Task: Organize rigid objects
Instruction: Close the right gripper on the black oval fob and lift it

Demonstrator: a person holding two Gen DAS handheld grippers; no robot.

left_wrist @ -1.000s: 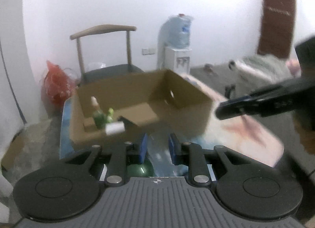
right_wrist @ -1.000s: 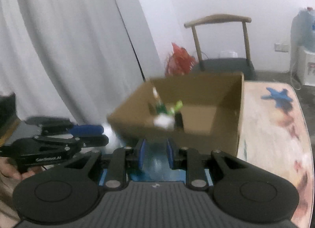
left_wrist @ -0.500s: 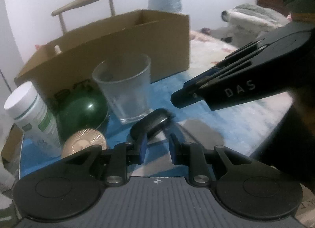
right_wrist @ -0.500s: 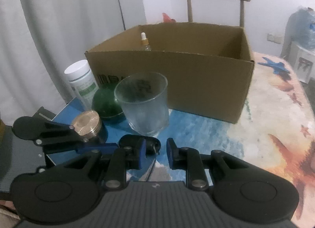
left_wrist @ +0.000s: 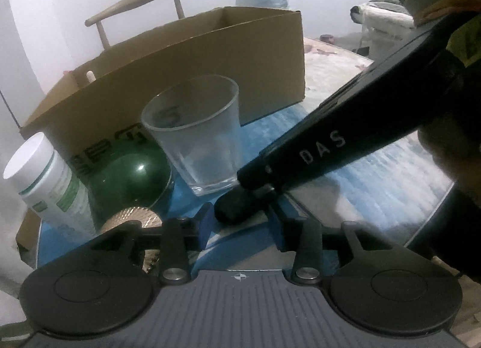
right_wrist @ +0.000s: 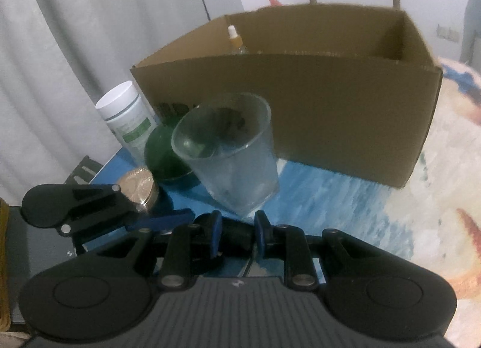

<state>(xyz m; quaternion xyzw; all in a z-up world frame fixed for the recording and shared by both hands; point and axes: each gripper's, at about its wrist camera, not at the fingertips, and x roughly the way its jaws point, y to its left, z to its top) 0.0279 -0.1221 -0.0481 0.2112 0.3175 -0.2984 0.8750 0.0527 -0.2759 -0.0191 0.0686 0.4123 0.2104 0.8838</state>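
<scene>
- Black, small, rounded, matte item (left_wrist: 236, 209) lies on the desk (left_wrist: 345, 179), just in front of the glass tumbler (left_wrist: 198, 137) and near the cardboard box (left_wrist: 210, 56).
- Left claw (left_wrist: 240, 223): jaws have just been opening and stand partly open, with the item between the tips and the pads clear of it.
- Right claw (right_wrist: 237, 229): jaws narrow, straddling the same item. Can't tell if the pads press.
- Suggest only one claw takes it and the other backs off. Centre the pads, don't nudge the tumbler, then lift over the box wall.

One cardboard box (right_wrist: 345, 113), one glass (right_wrist: 231, 161), one white bottle (right_wrist: 126, 113), one green ball (left_wrist: 132, 173), one dropper bottle (right_wrist: 236, 41), one black mouse (left_wrist: 237, 206)
</scene>
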